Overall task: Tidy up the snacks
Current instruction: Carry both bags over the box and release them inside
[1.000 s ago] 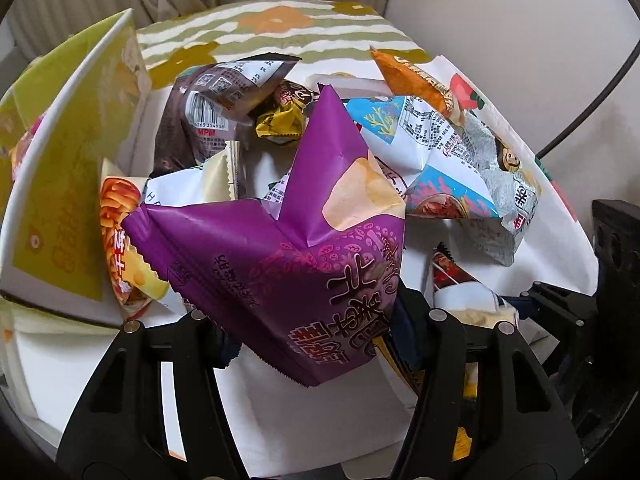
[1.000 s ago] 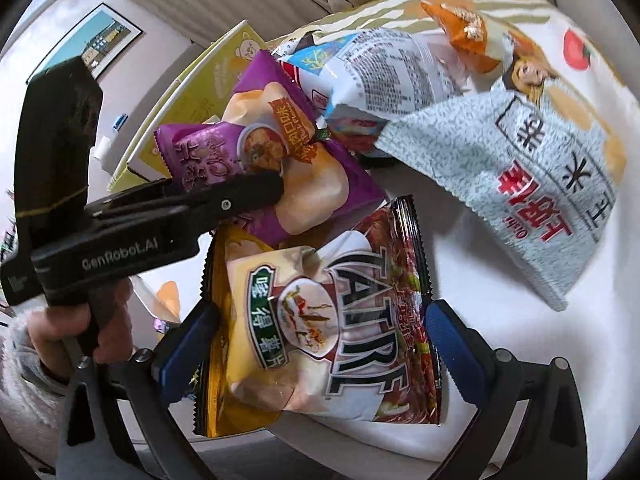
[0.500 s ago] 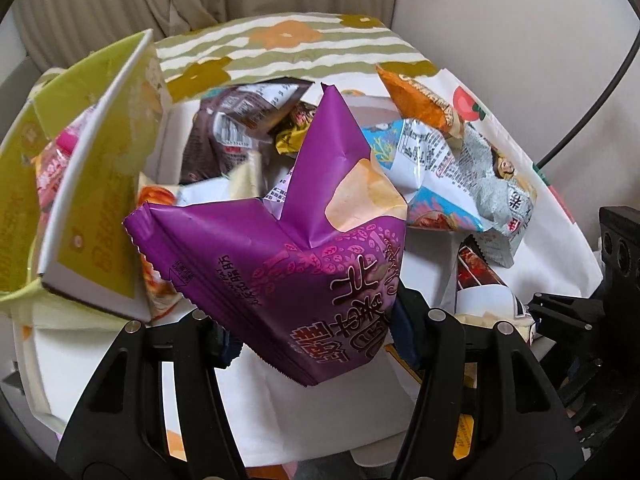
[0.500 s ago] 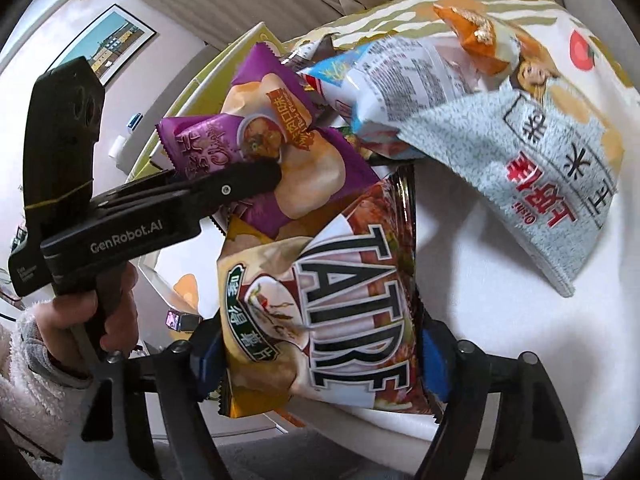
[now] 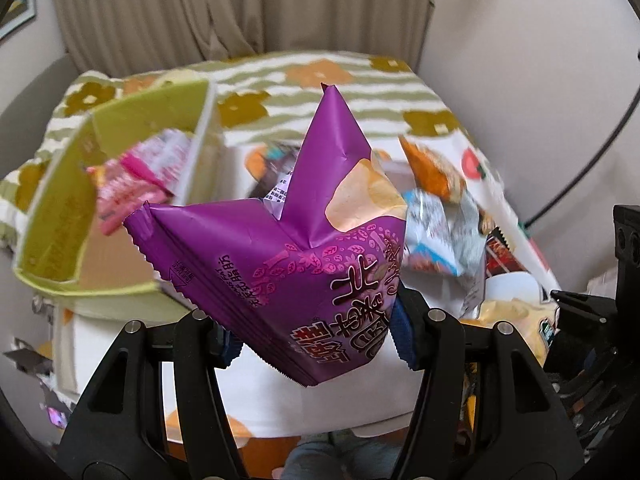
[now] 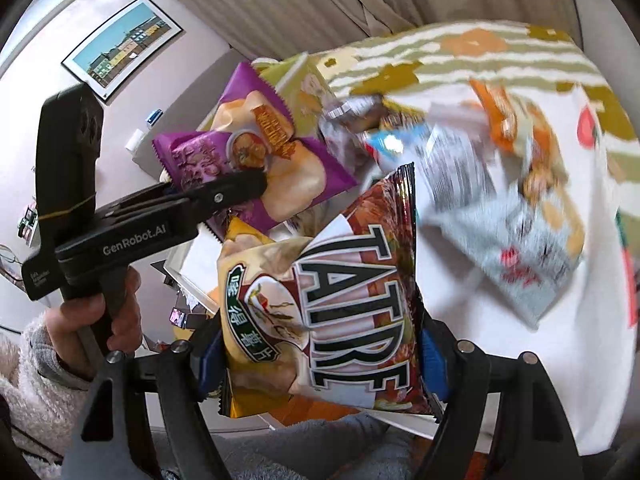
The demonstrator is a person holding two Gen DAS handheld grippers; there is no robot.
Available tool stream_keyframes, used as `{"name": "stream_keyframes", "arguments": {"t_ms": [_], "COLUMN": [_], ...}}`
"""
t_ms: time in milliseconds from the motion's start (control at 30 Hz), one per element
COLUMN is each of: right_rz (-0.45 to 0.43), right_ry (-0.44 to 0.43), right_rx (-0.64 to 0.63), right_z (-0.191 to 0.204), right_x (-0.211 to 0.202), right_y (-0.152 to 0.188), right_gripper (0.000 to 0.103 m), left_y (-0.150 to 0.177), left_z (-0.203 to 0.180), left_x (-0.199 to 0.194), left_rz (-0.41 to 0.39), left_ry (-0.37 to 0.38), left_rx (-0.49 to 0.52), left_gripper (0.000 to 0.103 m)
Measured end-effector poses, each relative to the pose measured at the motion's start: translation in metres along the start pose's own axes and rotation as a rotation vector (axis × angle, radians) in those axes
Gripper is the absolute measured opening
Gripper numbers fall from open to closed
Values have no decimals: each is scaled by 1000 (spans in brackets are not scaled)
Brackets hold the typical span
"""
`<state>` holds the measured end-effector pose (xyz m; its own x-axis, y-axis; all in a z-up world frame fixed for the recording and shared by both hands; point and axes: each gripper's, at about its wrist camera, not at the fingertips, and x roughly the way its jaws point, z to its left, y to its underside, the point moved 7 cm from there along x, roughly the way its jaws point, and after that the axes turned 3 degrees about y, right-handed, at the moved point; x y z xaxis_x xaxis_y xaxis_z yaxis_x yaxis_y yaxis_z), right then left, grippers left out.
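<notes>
Left hand-held gripper (image 5: 316, 336) clamps a purple chip bag (image 5: 288, 264), right hand-held gripper (image 6: 320, 364) a TATRE bag (image 6: 332, 312); one pink packet (image 5: 132, 180) sits boxed (image 5: 60, 208), several snacks (image 6: 500, 208) unsorted.

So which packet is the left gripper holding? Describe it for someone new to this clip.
Start at the green cardboard box on the floral tablecloth. Just right of it, lifted above the table, the left gripper pinches a purple chip bag, the only purple packet, printed with pale chips.

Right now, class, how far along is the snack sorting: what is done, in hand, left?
Done: a pink packet already lies in the green cardboard box. In hand: the left gripper holds a purple chip bag; the right gripper holds a brown TATRE bag. Left: a grey-white bag, an orange packet and others on the white tablecloth.
</notes>
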<state>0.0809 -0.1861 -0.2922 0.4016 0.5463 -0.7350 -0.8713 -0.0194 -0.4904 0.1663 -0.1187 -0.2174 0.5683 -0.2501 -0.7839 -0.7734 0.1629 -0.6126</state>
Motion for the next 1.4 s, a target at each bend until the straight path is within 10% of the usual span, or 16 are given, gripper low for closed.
{"name": "stream_keyframes", "arguments": {"t_ms": [567, 1100, 1267, 1400], "right_rz": [-120, -54, -23, 0], "right_ry": [32, 151, 206, 228], "right_rx": [-207, -118, -107, -103], "right_z": [105, 166, 166, 166], "right_x": [11, 131, 150, 158], "right_y": [-140, -208, -209, -209], "right_gripper": [74, 74, 74, 75], "left_y": [-70, -44, -42, -39], "left_z": [156, 297, 307, 310], "left_x": [-66, 7, 17, 13], "left_rz": [-133, 56, 56, 49], "left_ry": [-138, -86, -75, -61], "left_rx": [-114, -149, -130, -155], "left_gripper": [56, 56, 103, 103]}}
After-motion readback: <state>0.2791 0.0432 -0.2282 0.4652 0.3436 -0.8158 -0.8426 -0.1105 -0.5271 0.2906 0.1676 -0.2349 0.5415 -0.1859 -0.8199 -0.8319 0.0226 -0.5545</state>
